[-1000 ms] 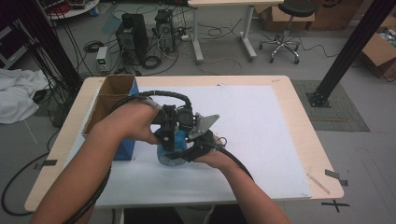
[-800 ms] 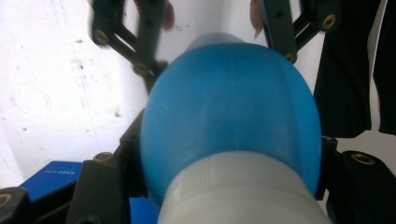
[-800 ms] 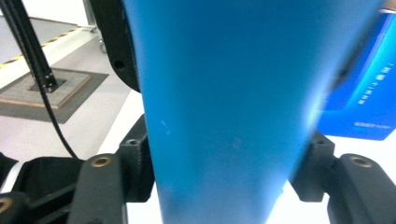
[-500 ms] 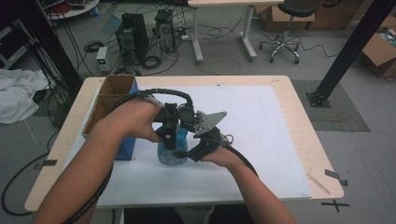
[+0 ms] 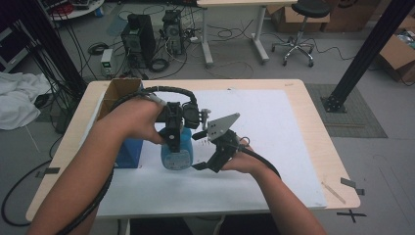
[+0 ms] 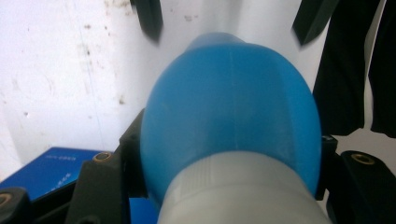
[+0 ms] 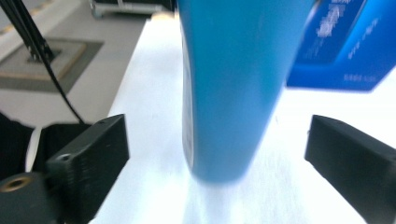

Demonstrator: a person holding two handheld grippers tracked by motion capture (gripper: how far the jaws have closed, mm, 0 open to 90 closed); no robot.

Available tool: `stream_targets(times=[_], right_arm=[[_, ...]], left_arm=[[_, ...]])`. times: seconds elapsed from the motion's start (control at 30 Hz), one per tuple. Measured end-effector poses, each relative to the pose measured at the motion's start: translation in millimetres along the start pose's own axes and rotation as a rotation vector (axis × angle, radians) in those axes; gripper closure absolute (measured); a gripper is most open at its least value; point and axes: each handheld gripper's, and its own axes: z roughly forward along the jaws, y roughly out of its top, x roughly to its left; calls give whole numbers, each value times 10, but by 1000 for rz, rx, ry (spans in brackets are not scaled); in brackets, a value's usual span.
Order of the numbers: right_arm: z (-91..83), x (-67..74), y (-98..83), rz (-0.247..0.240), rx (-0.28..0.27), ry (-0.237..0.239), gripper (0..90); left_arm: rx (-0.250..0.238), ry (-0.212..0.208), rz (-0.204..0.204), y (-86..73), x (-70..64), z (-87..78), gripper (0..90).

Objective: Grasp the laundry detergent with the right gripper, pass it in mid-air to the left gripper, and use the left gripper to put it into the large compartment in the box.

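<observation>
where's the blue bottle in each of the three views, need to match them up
High view: the blue bottle stands just left of centre on the white sheet, under the left claw.
Left gripper view: seen from above, its rounded shoulder takes the middle.
Right gripper view: its lower body stands at centre, between the two jaws.
Shared landmark: the dark blue box beside the bottle.

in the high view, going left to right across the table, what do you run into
cardboard box → dark blue box → blue bottle held from above by the left tongs → right tongs, open beside the bottle → bare white sheet → wooden table edge
</observation>
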Motion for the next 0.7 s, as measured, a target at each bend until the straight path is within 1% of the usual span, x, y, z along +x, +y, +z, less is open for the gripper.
stream_targets(times=[0.1, 0.3, 0.37, 0.4, 0.47, 0.57, 0.6, 0.63, 0.7], right_arm=[[-100, -12, 32, 4, 61, -1, 1], [-306, -37, 114, 0, 174, -7, 0], [-373, -44, 145, 0, 211, -5, 0], [-393, -45, 153, 1, 219, -2, 0], [-441, -49, 171, -1, 262, 5, 0], [-518, -61, 170, 1, 336, 11, 0], [-535, -64, 168, 0, 354, 11, 0], [-563, -68, 165, 3, 384, 13, 0], [-600, -71, 159, 3, 421, 18, 0]], left_arm=[[6, -3, -17, -50, 21, -46, 383], [7, -3, -68, -171, 90, -190, 383], [7, -5, -86, -210, 114, -246, 383], [12, -8, -94, -223, 127, -273, 383], [17, -13, -115, -253, 147, -326, 383], [23, -17, -159, -303, 175, -414, 383], [29, -19, -178, -326, 188, -460, 383], [34, -22, -193, -339, 195, -491, 383], [35, -25, -230, -376, 206, -558, 382]])
